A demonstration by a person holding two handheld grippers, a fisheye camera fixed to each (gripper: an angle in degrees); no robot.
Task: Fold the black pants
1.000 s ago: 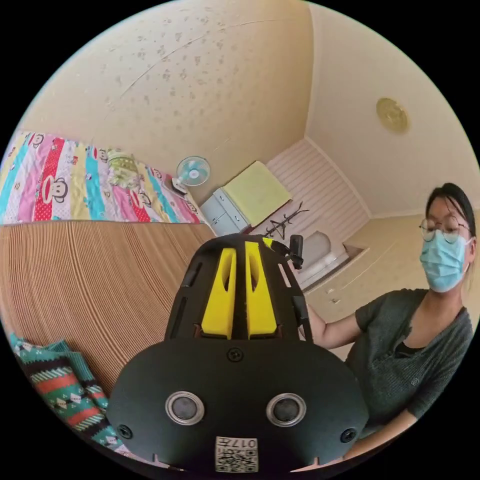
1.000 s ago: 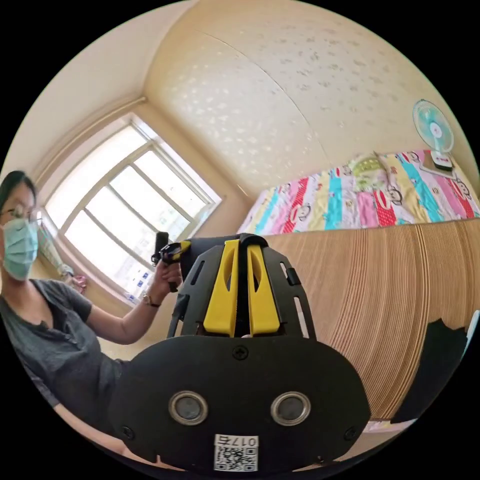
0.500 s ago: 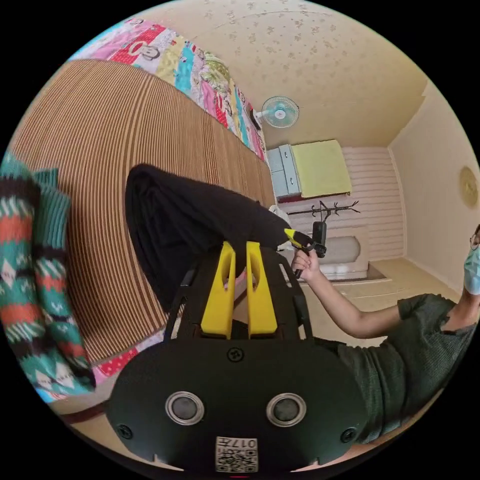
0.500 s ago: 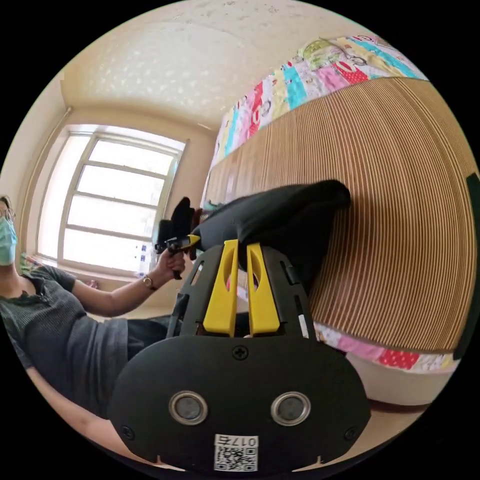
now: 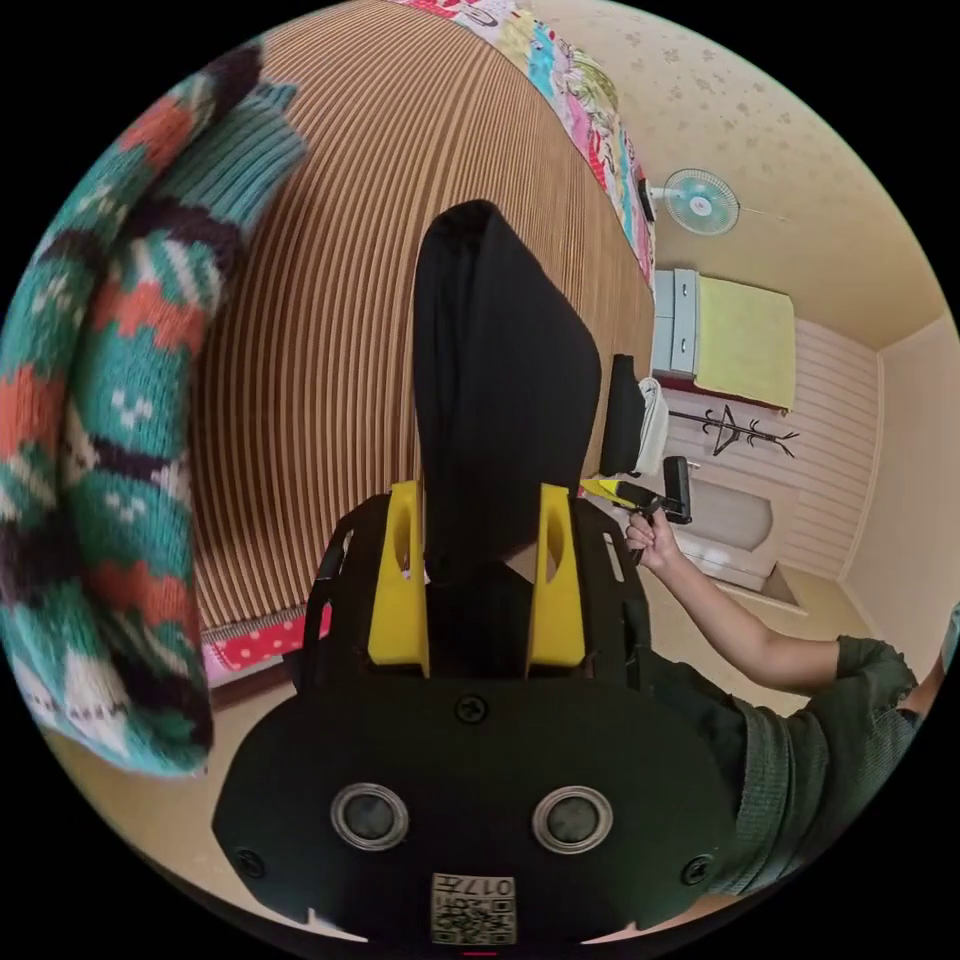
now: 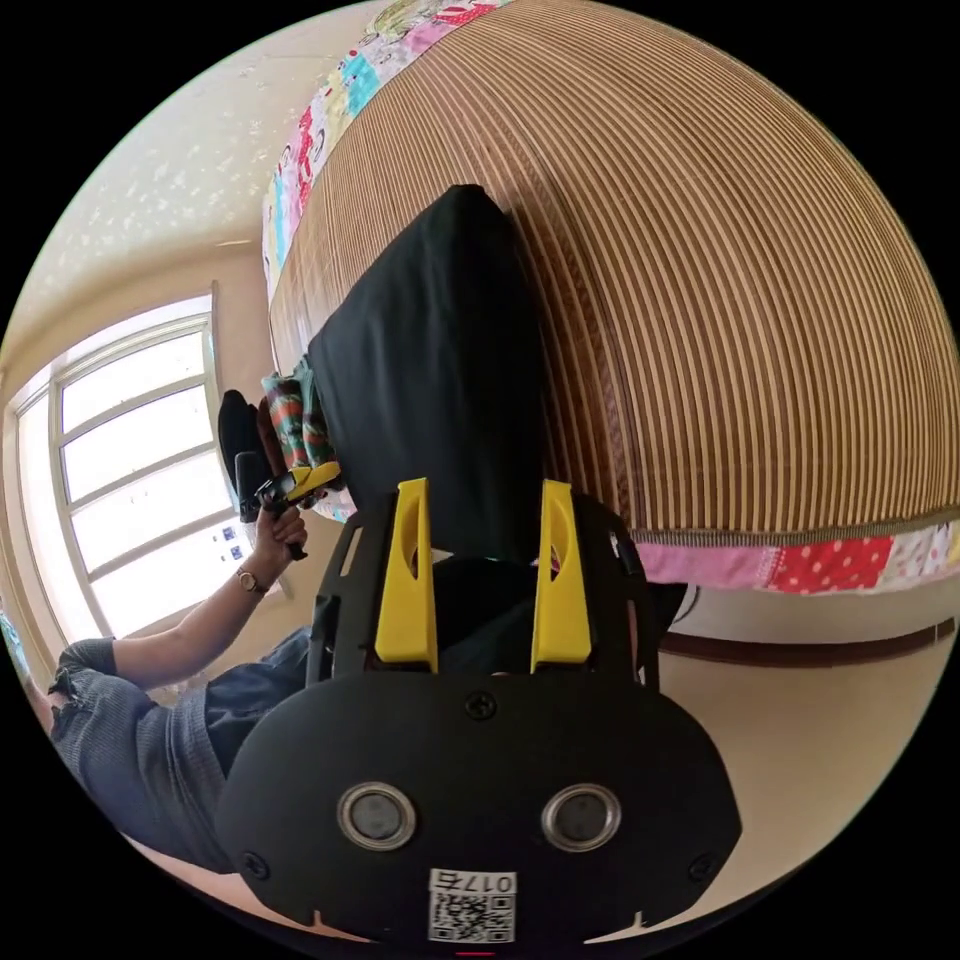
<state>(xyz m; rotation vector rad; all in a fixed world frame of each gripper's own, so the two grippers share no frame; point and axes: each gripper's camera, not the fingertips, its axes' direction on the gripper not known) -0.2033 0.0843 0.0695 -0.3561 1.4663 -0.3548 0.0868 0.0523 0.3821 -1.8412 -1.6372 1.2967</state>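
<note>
The black pants (image 5: 500, 370) lie in a long bundle on the striped bamboo mat (image 5: 330, 300) of a bed, their near end hanging off the edge. In the left gripper view my left gripper (image 5: 478, 492) stands open, its yellow jaws either side of that near end without pressing on it. The right gripper view has the same pants (image 6: 440, 360) between the wide jaws of my open right gripper (image 6: 483, 490). Each view also catches the other gripper in the person's hand: the right gripper (image 5: 615, 490) and the left gripper (image 6: 310, 480).
A green, orange and black knitted sweater (image 5: 100, 400) hangs at the mat's edge, close to my left gripper. A patchwork quilt (image 6: 780, 560) lies under the mat. A fan (image 5: 700, 200), a cabinet (image 5: 730, 340), a coat rack (image 5: 735, 430) and a window (image 6: 130, 480) stand around.
Both grippers went from shut to open. Both cameras tipped from the walls down to the bed edge, and the black pants now sit between each pair of jaws.
</note>
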